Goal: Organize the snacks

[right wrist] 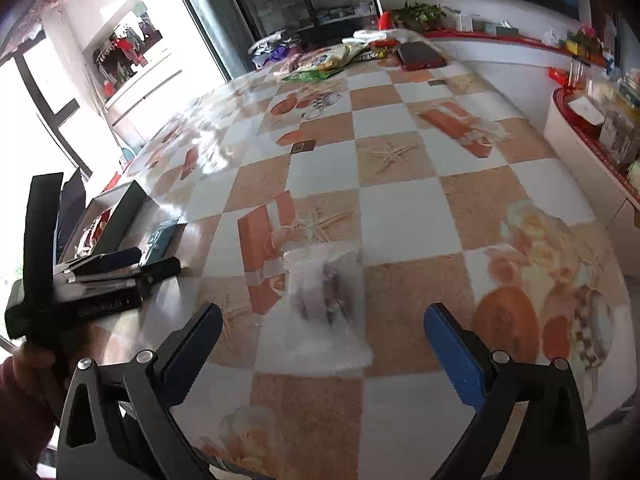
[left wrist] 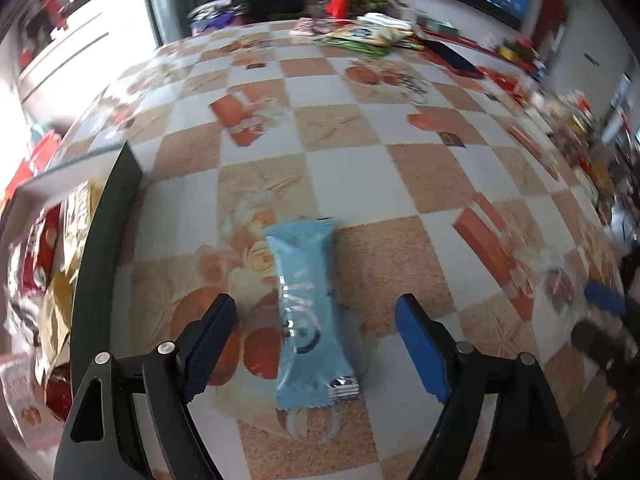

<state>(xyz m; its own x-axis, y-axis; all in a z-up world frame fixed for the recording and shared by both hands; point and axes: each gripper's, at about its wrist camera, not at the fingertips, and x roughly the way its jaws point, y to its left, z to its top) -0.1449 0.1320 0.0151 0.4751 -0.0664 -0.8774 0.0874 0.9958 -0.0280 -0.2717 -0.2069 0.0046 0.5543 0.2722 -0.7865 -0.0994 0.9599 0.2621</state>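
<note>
A light blue snack packet (left wrist: 306, 312) lies flat on the checkered tablecloth, lengthwise between the fingers of my left gripper (left wrist: 316, 346), which is open and empty just above it. A dark-walled box (left wrist: 100, 248) at the left holds several snack packs (left wrist: 52, 264). In the right wrist view, a clear white snack packet (right wrist: 326, 304) lies on the cloth between the open fingers of my right gripper (right wrist: 322, 344). The left gripper (right wrist: 104, 276) shows at the left there, over the blue packet (right wrist: 160, 240), beside the box (right wrist: 124, 216).
More snack bags (right wrist: 324, 60) and a dark red flat case (right wrist: 420, 56) lie at the table's far end. A white cabinet (right wrist: 580, 152) with red trim and jars stands right of the table. A window is at the left.
</note>
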